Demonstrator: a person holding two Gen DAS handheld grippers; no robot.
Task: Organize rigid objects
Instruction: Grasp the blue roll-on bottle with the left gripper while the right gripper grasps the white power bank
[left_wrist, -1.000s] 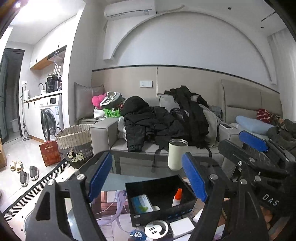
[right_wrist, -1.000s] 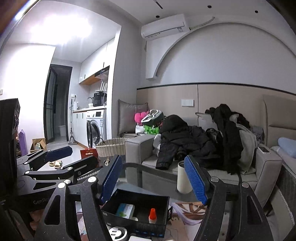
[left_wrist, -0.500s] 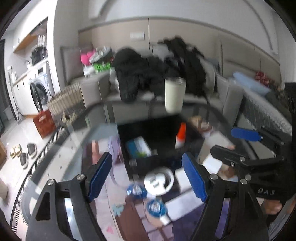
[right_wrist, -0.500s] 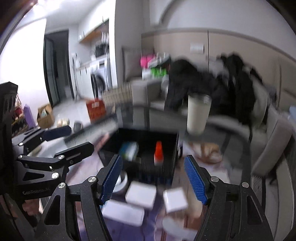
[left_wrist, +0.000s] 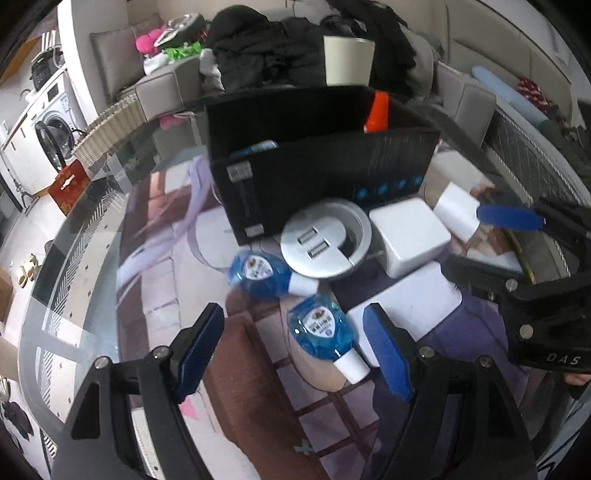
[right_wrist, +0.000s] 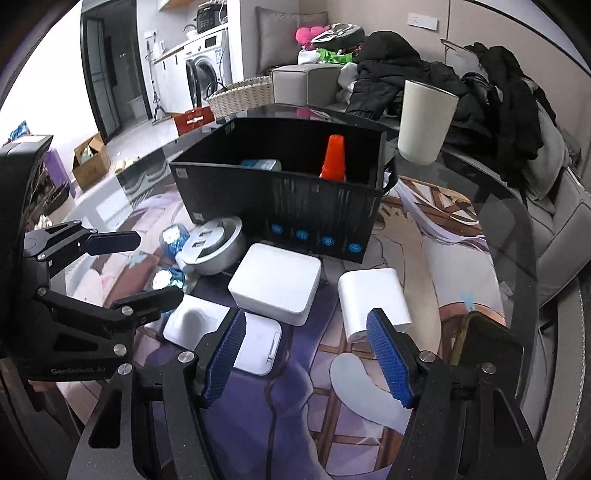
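A black open box (left_wrist: 325, 177) (right_wrist: 280, 192) stands on the glass table and holds an orange-capped bottle (right_wrist: 334, 157) and a blue packet (right_wrist: 258, 164). In front of it lie a round silver USB hub (left_wrist: 325, 240) (right_wrist: 214, 249), two blue bottles (left_wrist: 321, 332) (left_wrist: 258, 273), and several white boxes (right_wrist: 275, 282) (right_wrist: 373, 302) (right_wrist: 221, 332). My left gripper (left_wrist: 295, 347) is open, low over the nearer blue bottle. My right gripper (right_wrist: 306, 354) is open above the white boxes.
A white tumbler (right_wrist: 424, 122) stands behind the box. A dark phone (right_wrist: 484, 343) lies at the right table edge. A sofa piled with black clothes (right_wrist: 406, 77) sits behind the round glass table (right_wrist: 498, 229). A wicker basket (right_wrist: 240, 96) is on the floor.
Both grippers tilted down and moved forward, from looking across the room to hovering low over the items in front of the black box. Both stayed open.
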